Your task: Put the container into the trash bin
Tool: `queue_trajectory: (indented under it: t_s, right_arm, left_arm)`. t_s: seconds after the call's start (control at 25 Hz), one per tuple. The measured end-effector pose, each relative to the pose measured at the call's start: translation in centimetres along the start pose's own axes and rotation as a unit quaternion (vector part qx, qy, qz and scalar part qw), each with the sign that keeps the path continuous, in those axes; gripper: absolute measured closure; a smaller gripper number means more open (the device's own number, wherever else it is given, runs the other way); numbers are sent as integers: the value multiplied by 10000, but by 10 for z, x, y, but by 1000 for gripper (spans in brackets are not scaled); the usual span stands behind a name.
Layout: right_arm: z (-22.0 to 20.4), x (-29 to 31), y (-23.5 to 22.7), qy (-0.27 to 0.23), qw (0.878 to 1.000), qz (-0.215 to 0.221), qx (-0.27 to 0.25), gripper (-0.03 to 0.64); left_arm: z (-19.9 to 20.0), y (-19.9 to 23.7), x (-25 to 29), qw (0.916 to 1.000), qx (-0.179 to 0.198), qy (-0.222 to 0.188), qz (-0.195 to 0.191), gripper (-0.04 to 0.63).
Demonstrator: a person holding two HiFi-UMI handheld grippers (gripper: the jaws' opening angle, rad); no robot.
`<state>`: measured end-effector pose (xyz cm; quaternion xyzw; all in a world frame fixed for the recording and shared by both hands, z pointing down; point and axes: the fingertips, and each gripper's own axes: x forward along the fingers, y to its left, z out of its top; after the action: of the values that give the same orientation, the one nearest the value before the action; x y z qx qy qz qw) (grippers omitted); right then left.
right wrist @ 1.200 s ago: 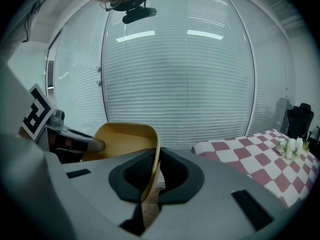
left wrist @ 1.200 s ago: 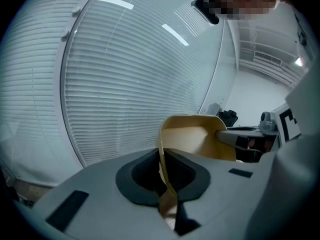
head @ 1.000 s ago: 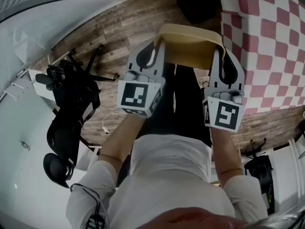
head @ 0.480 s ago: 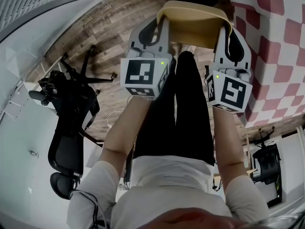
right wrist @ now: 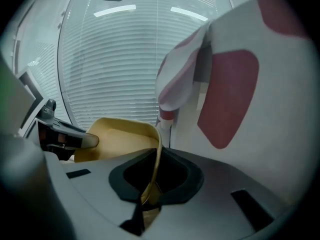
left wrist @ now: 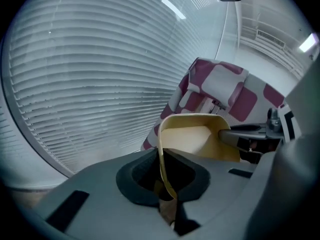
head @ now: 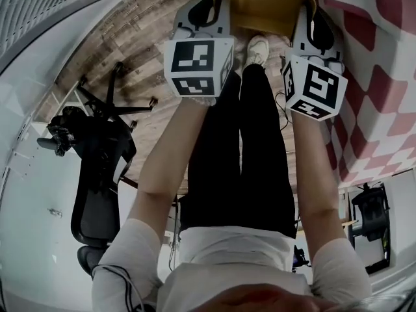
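Note:
The container point(head: 263, 2) is a shallow tan tray, held out in front of the person at the top edge of the head view. My left gripper point(head: 217, 4) is shut on its left rim and my right gripper point(head: 304, 13) is shut on its right rim. In the left gripper view the tray's thin wall point(left wrist: 192, 134) runs down between the left gripper's point(left wrist: 167, 194) jaws. The right gripper view shows the same: the container point(right wrist: 120, 136) has its rim pinched in the right gripper point(right wrist: 149, 194). No trash bin shows in any view.
A red-and-white checked cloth point(head: 380, 57) hangs at the right, close to the right gripper. A black office chair point(head: 97, 155) stands on the wooden floor point(head: 140, 57) at the left. The person's legs and a white shoe point(head: 257, 47) are below the tray. Window blinds point(left wrist: 85, 84) lie ahead.
Both grippers have carried the container downward together, and it has slid toward the top of the head view. The legs, a shoe and more of the floor have come into view.

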<state>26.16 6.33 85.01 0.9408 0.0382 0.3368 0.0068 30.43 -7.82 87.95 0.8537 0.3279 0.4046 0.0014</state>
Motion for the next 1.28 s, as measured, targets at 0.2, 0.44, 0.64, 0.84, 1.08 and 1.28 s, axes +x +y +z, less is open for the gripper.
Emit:
queue_trajectory:
  t_s: [0.2, 0.44, 0.64, 0.84, 1.08, 1.28]
  right_arm:
    - [-26, 30, -12, 147, 9999, -56, 31, 572]
    - [-53, 63, -21, 321, 9994, -100, 113, 572]
    - [-72, 85, -25, 492, 9986, -119, 168, 572]
    - [-78, 95, -27, 542, 9983, -121, 191, 572]
    - [-79, 95, -28, 582, 9981, -125, 131, 571]
    - [-82, 98, -27, 648, 9978, -120, 96, 571]
  left_arm:
    - [-20, 2, 38, 9998, -3, 191, 6, 552]
    - [-38, 9, 75, 9993, 53, 369, 53, 552]
    - [-49, 16, 100, 9986, 85, 522, 89, 552]
    - [-50, 18, 110, 9982, 97, 588, 111, 552]
    - [-52, 18, 113, 9979, 148, 624, 118, 552]
    - [-50, 19, 117, 9978, 160, 631, 111, 552]
